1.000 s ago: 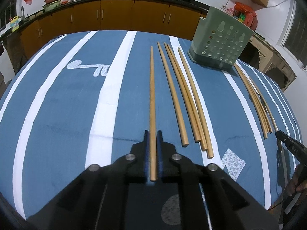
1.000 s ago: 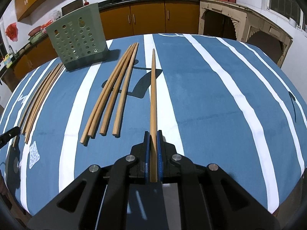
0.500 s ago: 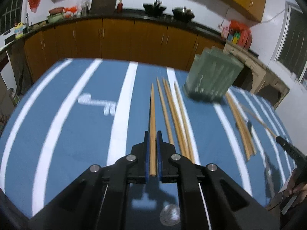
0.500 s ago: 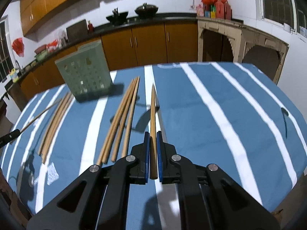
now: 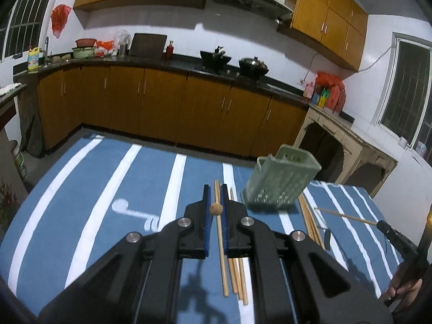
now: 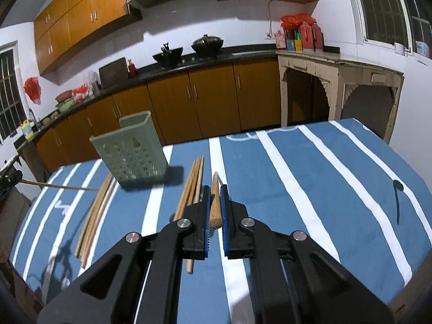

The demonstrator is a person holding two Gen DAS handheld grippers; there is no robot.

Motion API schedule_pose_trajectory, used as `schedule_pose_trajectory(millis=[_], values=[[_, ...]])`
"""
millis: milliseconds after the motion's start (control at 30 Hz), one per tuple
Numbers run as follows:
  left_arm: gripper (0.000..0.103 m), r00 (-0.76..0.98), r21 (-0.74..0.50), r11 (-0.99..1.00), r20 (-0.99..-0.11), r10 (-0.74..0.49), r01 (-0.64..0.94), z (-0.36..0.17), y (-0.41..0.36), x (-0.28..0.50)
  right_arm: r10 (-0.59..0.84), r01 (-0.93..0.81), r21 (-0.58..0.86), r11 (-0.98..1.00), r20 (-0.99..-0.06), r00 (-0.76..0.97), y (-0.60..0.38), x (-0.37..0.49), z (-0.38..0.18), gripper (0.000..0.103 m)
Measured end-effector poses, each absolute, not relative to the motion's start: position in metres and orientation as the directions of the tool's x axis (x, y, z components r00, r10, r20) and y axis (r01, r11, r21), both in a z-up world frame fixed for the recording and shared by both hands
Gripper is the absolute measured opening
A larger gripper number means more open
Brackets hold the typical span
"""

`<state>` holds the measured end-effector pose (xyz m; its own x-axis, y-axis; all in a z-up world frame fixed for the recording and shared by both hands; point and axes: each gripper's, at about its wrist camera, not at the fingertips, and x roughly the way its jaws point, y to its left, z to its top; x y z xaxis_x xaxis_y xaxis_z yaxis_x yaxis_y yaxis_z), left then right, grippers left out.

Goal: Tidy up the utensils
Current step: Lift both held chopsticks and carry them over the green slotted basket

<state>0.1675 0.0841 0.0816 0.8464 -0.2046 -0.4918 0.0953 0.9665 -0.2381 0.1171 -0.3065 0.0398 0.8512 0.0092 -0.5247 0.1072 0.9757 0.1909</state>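
My left gripper is shut on a wooden chopstick, seen end-on and held above the blue striped tablecloth. My right gripper is shut on another chopstick that points forward over the table. A green perforated utensil basket stands upright at the far side. A bundle of loose chopsticks lies under and between the grippers. A second bundle lies on the basket's other side. In the left wrist view the right gripper's chopstick reaches in from the right edge.
Brown kitchen cabinets and a black counter run behind the table. A pale side table stands at the right. A person's hand shows at the lower right of the left wrist view. The table's far edge lies just behind the basket.
Both grippers have risen from the cloth, each carrying its chopstick up. The views have tilted up, so the table looks smaller and the cabinets fill more of the picture.
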Motion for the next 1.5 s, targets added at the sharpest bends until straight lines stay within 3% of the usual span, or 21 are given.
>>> schedule_pose_trajectory(millis=[700,1133,1500], values=[[0.008,0.894,-0.218,0.967,-0.396,-0.21,0.13,0.14,0.069,0.186,0.016,0.085,0.238,0.968,-0.394,0.919,-0.318,0.144,0.099,0.008],[0.008,0.901,-0.213,0.95,-0.324,-0.287,0.226,0.199,0.049,0.185,0.079,-0.005,0.287,0.958,-0.246,0.966,-0.311,0.152,0.154,0.008],[0.008,0.877,-0.203,0.931,-0.322,-0.355,0.303,0.229,0.038,0.185,0.137,-0.088,0.282,0.955,-0.16,0.978,-0.295,0.164,0.183,0.008]])
